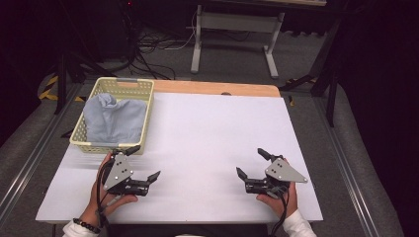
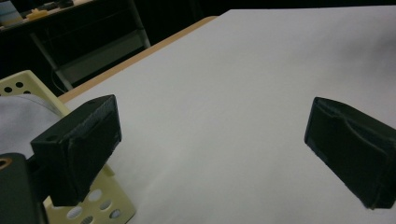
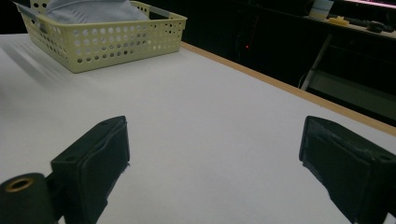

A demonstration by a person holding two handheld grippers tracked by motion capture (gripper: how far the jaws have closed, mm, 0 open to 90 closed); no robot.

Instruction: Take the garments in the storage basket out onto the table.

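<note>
Both grippers, left gripper (image 1: 146, 162) and right gripper (image 1: 252, 162), stand apart and empty; lifting the cloth (image 1: 112, 121) carelessly may drag the light basket (image 1: 108, 146) along.

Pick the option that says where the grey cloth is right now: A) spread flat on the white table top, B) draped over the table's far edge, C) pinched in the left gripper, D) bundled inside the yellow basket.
D: the grey cloth sits bunched up inside the yellow basket at the table's far left, while the left gripper and right gripper rest open and empty on the white table top.
</note>
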